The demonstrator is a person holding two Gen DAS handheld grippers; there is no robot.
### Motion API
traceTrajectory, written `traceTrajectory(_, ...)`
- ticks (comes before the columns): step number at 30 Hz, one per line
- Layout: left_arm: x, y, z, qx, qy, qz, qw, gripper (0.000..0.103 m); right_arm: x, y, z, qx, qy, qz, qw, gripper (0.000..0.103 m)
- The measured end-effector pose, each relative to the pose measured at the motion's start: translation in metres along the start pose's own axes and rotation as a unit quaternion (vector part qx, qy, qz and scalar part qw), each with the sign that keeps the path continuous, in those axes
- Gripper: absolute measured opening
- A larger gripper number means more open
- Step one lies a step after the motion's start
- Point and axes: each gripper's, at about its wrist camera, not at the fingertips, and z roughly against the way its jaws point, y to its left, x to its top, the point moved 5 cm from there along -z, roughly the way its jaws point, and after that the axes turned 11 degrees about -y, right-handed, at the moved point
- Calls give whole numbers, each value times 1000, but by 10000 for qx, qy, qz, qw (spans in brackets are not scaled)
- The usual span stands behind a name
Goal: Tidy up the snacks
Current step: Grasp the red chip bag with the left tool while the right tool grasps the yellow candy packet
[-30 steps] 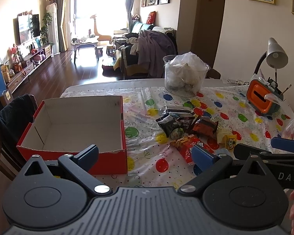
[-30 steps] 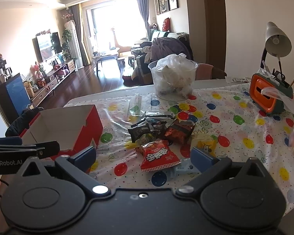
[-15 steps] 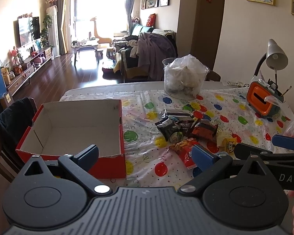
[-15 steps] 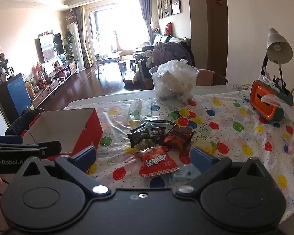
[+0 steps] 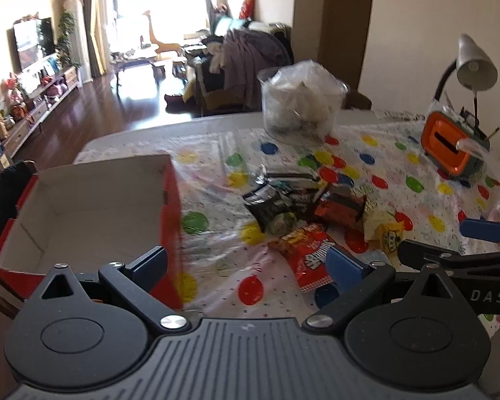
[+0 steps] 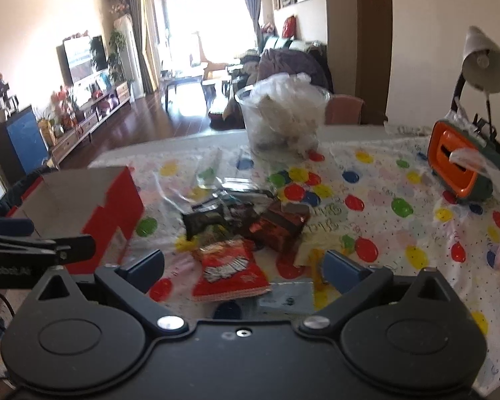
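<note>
Snack-wise, the red chip bag [image 6: 230,272] is being framed dead ahead of the wide-open right tongs [image 6: 241,268], long axis pointing away, while the empty, spread left tongs [image 5: 246,265] are being kept beside the box [image 5: 83,213].

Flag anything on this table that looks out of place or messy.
The snack packets lie in a loose, overlapping heap on the dotted tablecloth, none in the red box, which shows no snacks. Both claws are open and empty.

Our left gripper [image 5: 246,263] and right gripper [image 6: 245,265] share black bodies, blue finger pads, silver screws and white lettering.
</note>
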Motion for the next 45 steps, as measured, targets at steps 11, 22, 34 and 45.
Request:
traceTrajectory(11,3,-42,-81,-90,707,179,9973,102,-18,-69,-65,28,576,414,9975,96)
traceTrajectory(22,-19,-70,-185,341,1978,803,9763,101,-42,-111,-127,-109,1218,82,9925,83)
traceTrajectory(34,-40,-89,-234,609,2842,871,9528,100,-51,-114,-159,34,1613,-138,9868,70)
traceTrajectory(45,-49,-88,-242,663,3078,963,9442,76,-58,-115,-169,18,1806,-213,9833,45)
